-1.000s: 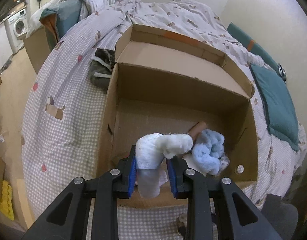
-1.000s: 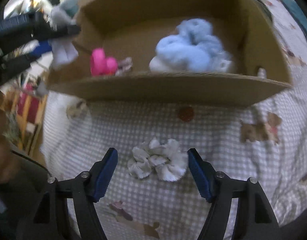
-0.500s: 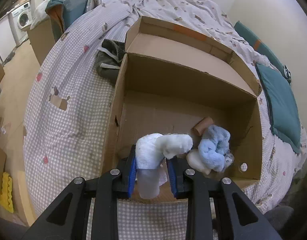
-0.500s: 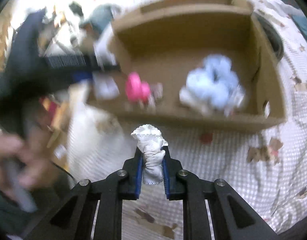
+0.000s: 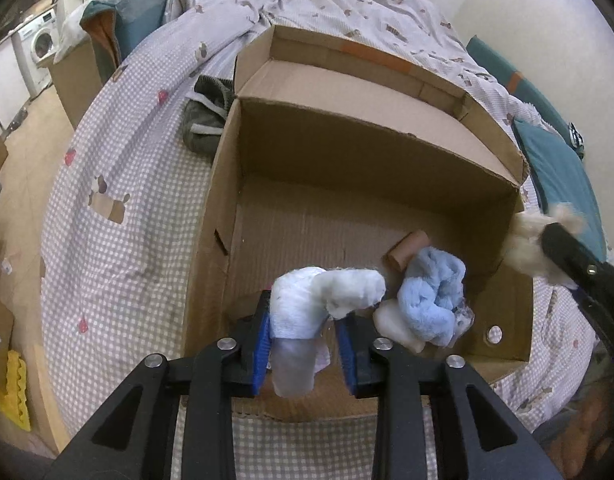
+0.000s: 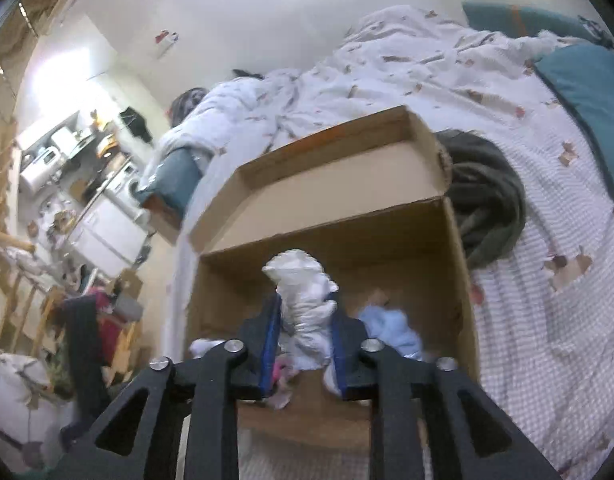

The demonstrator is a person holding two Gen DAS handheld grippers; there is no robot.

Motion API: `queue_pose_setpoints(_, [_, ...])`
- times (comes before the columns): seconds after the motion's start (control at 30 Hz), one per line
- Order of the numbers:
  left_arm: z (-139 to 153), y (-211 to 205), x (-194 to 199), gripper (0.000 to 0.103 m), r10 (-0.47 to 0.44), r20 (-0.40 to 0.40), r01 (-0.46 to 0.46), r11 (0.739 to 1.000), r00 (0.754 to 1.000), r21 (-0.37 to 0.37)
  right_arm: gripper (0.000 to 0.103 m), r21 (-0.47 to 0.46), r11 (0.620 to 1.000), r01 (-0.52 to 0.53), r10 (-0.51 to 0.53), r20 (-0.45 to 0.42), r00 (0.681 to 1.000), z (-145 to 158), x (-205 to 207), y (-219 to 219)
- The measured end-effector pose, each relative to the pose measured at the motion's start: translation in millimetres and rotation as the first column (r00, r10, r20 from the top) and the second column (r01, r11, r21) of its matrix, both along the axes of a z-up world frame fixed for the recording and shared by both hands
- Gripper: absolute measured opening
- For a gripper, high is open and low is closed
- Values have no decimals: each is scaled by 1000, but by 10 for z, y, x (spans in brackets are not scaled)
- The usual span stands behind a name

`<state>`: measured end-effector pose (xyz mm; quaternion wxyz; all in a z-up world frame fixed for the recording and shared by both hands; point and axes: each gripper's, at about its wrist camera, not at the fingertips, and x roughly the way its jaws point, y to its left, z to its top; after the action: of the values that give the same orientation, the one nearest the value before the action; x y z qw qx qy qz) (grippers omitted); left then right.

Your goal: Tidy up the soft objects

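white sock upright, toe bent right

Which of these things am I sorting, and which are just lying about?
Job:
cardboard box
white sock in left claw, jaws opening
frilly white cloth in right claw, jaws opening
blue fluffy sock

Lying about:
cardboard tube
teal pillow
dark green garment
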<state>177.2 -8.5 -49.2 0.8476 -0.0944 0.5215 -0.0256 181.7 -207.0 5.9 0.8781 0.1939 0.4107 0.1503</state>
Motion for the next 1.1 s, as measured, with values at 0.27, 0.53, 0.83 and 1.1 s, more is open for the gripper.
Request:
queue_pose_setpoints(0.27, [193,18,-8,69,29,82,-32,999,996,29,79,40,998,46,-46,-3,999,-121,-170,-160])
queue_pose_setpoints(0.53, [376,19,-121,69,44,166,-58,995,985,82,81,-176,982,62,-52,61,997,39,-318,-65])
queue_pose_setpoints(0.83, [644,82,-366,102,37,281,-69,992,959,106,103,-205,972,112,-99,73,992,101,-504,-148])
queue_pose_setpoints(1.1, [936,54,-771,102,-49,402,-17,987,914,158,103,-232,957,174,-135,176,975,415,-822,-248])
